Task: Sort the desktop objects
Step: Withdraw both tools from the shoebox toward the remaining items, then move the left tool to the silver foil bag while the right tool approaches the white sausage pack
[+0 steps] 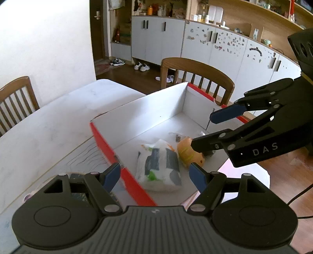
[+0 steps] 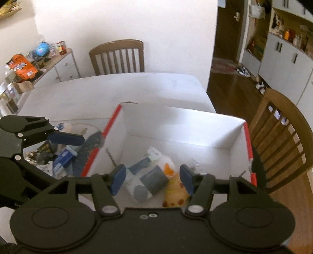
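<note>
Partly sorted: plastic packet (image 1: 159, 168) and yellow plush toy (image 1: 188, 152) already lie in white box (image 1: 140, 115). Clutter pile (image 2: 56, 156) remains on desk (image 1: 58, 121). Left gripper (image 1: 154, 176) and right gripper (image 2: 152, 178) fingers apart, empty.

I'm in a home's dining area: a white table (image 2: 121, 88) with wooden slat-back chairs (image 2: 117, 56), grey cabinets (image 1: 225, 48) dotted with stickers (a child's work, apparently), cluttered shelves (image 1: 244, 11) above, and sneakers (image 1: 141, 66) on the wood floor.
</note>
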Available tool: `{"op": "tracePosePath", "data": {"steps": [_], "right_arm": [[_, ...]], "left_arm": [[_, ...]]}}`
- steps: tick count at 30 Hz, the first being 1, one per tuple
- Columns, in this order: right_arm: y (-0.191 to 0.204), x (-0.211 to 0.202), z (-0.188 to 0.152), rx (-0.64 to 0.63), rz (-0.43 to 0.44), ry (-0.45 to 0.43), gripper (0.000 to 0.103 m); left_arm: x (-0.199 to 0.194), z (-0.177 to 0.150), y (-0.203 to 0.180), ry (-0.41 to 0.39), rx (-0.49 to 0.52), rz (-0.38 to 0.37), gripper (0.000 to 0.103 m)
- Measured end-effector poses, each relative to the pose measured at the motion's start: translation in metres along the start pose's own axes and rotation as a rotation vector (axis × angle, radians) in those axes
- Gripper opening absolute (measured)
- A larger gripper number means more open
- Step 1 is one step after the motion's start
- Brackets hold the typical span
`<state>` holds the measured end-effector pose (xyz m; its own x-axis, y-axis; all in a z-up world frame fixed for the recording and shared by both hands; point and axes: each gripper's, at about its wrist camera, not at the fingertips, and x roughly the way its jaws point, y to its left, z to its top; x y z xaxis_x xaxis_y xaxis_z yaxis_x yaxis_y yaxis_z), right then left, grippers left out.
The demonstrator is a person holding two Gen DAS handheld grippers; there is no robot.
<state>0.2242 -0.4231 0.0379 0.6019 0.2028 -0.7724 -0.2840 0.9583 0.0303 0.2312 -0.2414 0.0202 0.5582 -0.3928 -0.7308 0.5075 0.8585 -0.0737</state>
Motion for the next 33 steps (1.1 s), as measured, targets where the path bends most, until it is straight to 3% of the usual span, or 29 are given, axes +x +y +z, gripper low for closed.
{"op": "tracePosePath", "data": {"steps": [8,13,15,22,26,33], "right_arm": [[0.037,-0.001,-0.005,-0.002,0.013,-0.023,0.065],[0.062,-0.001,-0.007,-0.001,0.018,-0.04,0.066],[0.072,-0.001,-0.009,0.0,0.029,-0.055,0.073],[0.112,0.002,-0.014,-0.015,0.058,-0.077,0.079],[0.133,0.005,-0.016,-0.009,0.067,-0.087,0.082],[0.169,0.011,-0.025,-0.013,0.075,-0.087,0.085]], "left_arm": [[-0.029,-0.027,0.021,-0.017,-0.018,0.002,0.077],[-0.047,-0.042,0.035,-0.032,-0.021,0.004,0.082],[-0.053,-0.049,0.042,-0.032,-0.028,0.009,0.083],[-0.079,-0.079,0.072,-0.045,-0.073,0.043,0.09],[-0.092,-0.096,0.089,-0.053,-0.085,0.063,0.103],[-0.109,-0.126,0.118,-0.055,-0.111,0.086,0.103]]}}
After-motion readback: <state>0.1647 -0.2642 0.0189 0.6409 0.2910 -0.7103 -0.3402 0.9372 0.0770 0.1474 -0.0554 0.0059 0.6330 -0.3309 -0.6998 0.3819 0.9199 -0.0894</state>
